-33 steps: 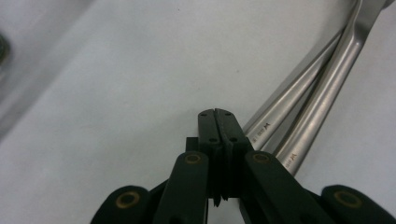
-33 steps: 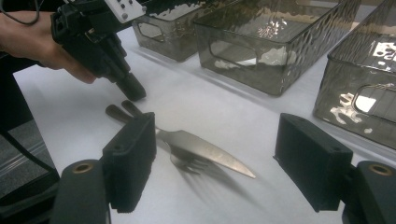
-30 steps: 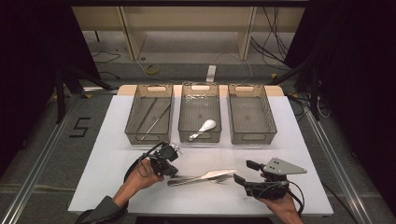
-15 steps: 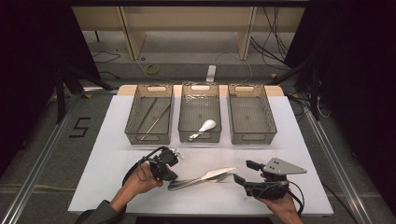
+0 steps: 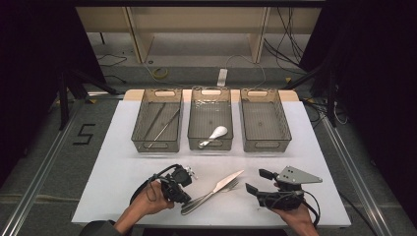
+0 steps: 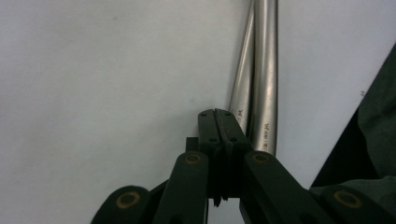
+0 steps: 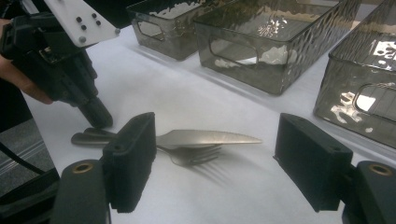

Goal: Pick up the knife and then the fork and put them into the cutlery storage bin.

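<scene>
knife (image 5: 227, 180) and fork (image 5: 206, 195) lie crossed on the table (image 5: 113, 167): stiff, slick steel, best pinched mid-handle. left gripper (image 5: 183, 195), jaws together, touches the handle ends; right gripper (image 5: 252, 182) jaws apart.

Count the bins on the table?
3, in a row at the far side: left bin with thin metal pieces, middle bin with a white spoon, right bin looking empty.

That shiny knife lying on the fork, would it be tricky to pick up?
Probably. The knife looks like polished metal, so it should stay stiff but may slip between the pads. It lies flat and thin on the table, leaving little edge to grab. Resting across the fork, it may drag that along when nudged.
</scene>
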Demonstrator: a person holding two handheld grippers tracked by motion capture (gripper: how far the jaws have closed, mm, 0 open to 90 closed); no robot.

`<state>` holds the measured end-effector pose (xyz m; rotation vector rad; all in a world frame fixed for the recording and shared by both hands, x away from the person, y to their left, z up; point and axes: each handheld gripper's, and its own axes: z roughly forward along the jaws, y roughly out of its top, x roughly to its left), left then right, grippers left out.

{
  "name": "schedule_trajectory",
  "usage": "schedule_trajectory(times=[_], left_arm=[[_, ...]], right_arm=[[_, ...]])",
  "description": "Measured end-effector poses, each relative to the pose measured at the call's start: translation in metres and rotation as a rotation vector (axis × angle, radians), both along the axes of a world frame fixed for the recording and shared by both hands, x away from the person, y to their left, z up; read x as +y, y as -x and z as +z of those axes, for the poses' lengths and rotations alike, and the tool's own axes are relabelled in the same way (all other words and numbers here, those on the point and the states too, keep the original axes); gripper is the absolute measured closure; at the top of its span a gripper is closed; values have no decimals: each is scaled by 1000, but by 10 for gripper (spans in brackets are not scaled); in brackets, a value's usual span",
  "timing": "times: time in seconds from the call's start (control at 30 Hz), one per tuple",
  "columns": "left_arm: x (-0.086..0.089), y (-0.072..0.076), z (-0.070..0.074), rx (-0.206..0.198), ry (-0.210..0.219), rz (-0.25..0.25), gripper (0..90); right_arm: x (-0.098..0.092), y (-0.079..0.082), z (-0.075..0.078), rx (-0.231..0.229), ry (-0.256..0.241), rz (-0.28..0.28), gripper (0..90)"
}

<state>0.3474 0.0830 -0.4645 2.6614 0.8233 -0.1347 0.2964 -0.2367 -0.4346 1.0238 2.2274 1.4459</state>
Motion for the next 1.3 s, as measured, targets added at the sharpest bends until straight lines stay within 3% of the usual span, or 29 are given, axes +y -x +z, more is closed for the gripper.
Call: schedule_trajectory(times=[0.27,0.43,0.67,0.87,0.97,1.3], left_arm=[[-12,7,-2,59,38,-44,891],[-24,12,-1,63,38,-80,891],[-46,17,-3,108,86,-128,890],[-66,20,1,48,75,-139,890],[-71,18,1,66,86,-137,890],[-80,17,2,57,78,-147,890]], right_arm=[[0,0,0,-1,1,-3,300],[-1,0,0,-4,-3,-7,300],[-1,-1,0,-1,0,-7,300],[-2,0,1,-1,-4,-10,300],[-2,0,1,0,-3,-10,300],[-2,0,1,0,-4,-11,300]])
